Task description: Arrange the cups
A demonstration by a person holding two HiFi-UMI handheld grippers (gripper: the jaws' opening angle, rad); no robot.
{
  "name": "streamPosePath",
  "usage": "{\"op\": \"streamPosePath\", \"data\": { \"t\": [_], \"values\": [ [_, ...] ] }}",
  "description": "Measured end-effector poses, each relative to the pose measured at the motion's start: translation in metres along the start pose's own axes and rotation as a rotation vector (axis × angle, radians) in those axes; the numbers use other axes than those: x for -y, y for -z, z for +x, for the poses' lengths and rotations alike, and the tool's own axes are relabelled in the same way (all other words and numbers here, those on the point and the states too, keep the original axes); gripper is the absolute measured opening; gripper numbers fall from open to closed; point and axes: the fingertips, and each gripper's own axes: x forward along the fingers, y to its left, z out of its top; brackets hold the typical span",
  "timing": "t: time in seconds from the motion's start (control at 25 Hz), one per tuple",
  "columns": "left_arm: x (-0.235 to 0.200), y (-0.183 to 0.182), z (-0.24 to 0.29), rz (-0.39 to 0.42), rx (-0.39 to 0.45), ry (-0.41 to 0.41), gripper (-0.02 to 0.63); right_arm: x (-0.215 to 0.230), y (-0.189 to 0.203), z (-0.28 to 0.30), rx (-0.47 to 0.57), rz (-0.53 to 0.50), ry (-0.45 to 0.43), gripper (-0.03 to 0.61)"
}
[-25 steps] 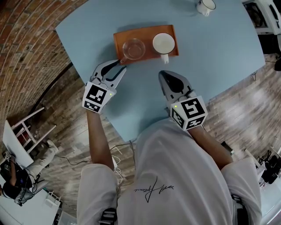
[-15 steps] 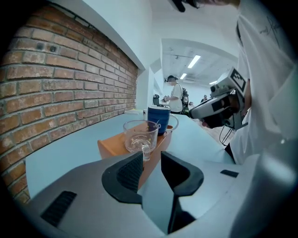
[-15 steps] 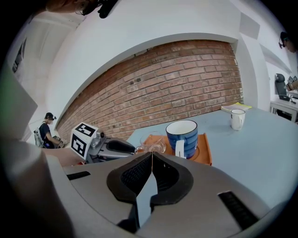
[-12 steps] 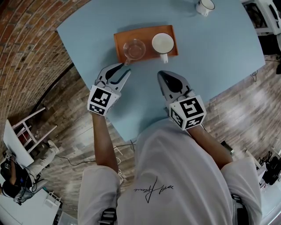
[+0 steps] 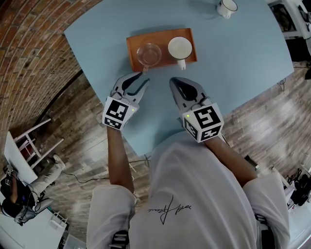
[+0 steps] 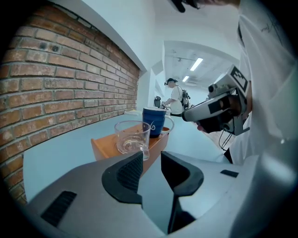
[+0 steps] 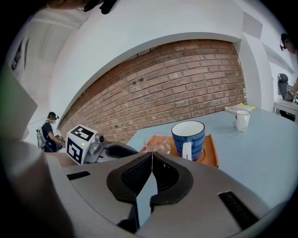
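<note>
An orange tray (image 5: 160, 62) lies on the light blue table (image 5: 243, 58). It holds a clear glass cup (image 5: 148, 53) on its left and a blue mug (image 5: 180, 47) with a white inside on its right. My left gripper (image 5: 144, 77) is open just before the tray's near edge, below the glass cup, with nothing between its jaws. In the left gripper view the glass cup (image 6: 132, 137) and blue mug (image 6: 154, 121) stand beyond the jaws. My right gripper (image 5: 174, 80) is shut and empty, a little short of the tray, below the blue mug (image 7: 188, 138).
A white mug (image 5: 227, 7) stands alone at the table's far edge, also in the right gripper view as the white mug (image 7: 242, 120). A brick wall (image 5: 29, 44) borders the table's left side. A white chair (image 5: 24, 146) stands on the wooden floor at lower left.
My left gripper has moved right and forward, from the tray's left corner to below the glass cup. The right gripper has shifted slightly left. The cups have not moved.
</note>
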Motion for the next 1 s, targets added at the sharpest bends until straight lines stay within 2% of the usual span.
{"op": "streamPosePath", "data": {
  "t": [1.0],
  "values": [
    [0.016,-0.004,0.011,0.005,0.009,0.021,0.126,0.003,0.001,-0.002,0.004,0.012,0.007,0.023]
  ]
}}
